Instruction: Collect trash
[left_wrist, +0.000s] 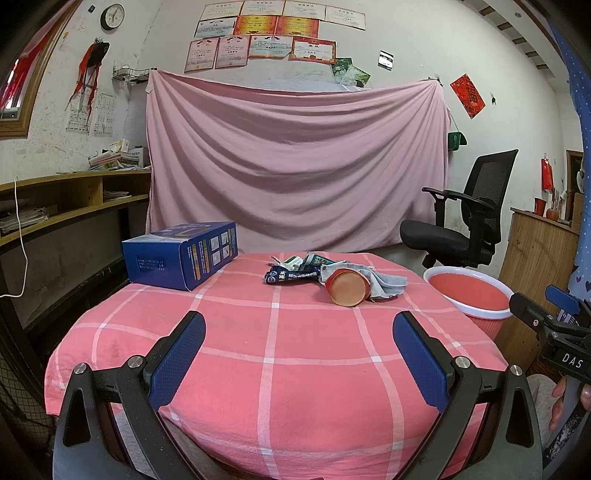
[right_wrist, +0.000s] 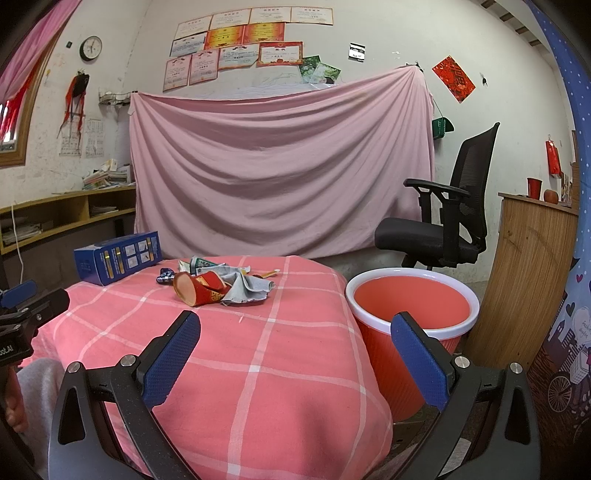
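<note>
The left gripper (left_wrist: 299, 354) hangs over the near edge of the table (left_wrist: 258, 369), its jaws wide open and holding nothing. The right gripper (right_wrist: 295, 354) is over the near right edge, jaws wide open too, with nothing in them. Past them the cloth is bare. Farther in, toward the far edge, the trash sits in one small heap: a red cup (left_wrist: 347, 287) on its side, a grey rag (left_wrist: 388, 282) touching it, a dark wrapper (left_wrist: 290, 276) beside it, and more wrappers (left_wrist: 304, 260) behind. A blue box (left_wrist: 177, 258) rests at the far left corner. The red bin (right_wrist: 412, 302) stands on the floor beside the right edge, and it looks empty. So nothing seems collected yet, and all the trash is left to pick up
</note>
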